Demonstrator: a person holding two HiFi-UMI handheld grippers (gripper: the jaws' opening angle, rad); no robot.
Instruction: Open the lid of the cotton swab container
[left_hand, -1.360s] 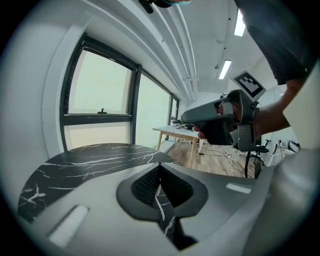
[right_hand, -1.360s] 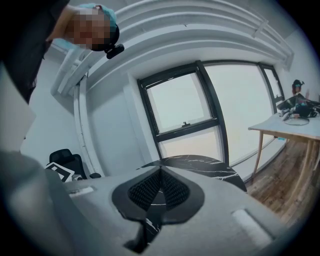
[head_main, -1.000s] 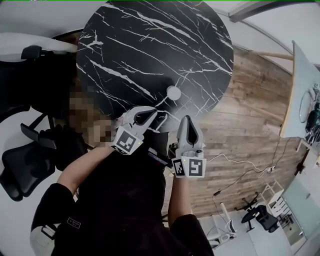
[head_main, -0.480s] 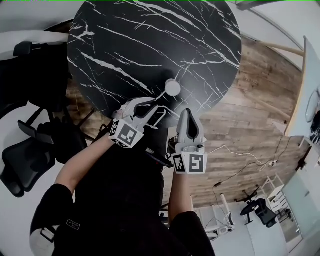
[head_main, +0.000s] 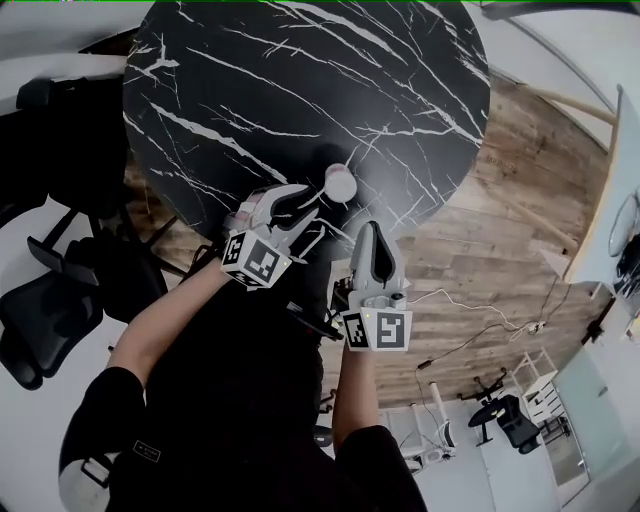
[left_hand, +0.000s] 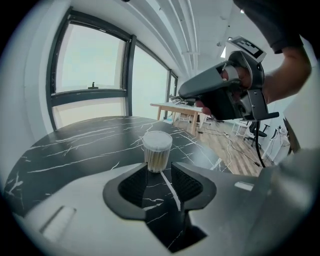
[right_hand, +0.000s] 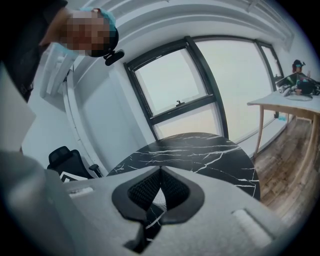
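The cotton swab container (head_main: 340, 183) is a small clear tub with a white lid on, standing upright on the black marble table (head_main: 300, 90) near its front edge. In the left gripper view the container (left_hand: 157, 150) stands just ahead of my left gripper (left_hand: 160, 167). The jaws have just been opening, and nothing sits between the pads. In the head view my left gripper (head_main: 308, 205) is just short of the tub. My right gripper (head_main: 371, 228) hovers to the right, over the table's edge, with its tips (right_hand: 160, 170) shut together on nothing. It also shows as the right gripper (left_hand: 220, 92) in the left gripper view.
Black office chairs (head_main: 50, 310) stand at the left of the table. Wooden floor (head_main: 500, 230) with a white cable (head_main: 470, 305) lies to the right. A white desk (head_main: 600, 200) stands at the right edge. Large windows (left_hand: 90, 70) are beyond the table.
Both grippers have come down toward the table. The left gripper's jaws have spread apart and now sit closer to the container. The right jaws stay shut.
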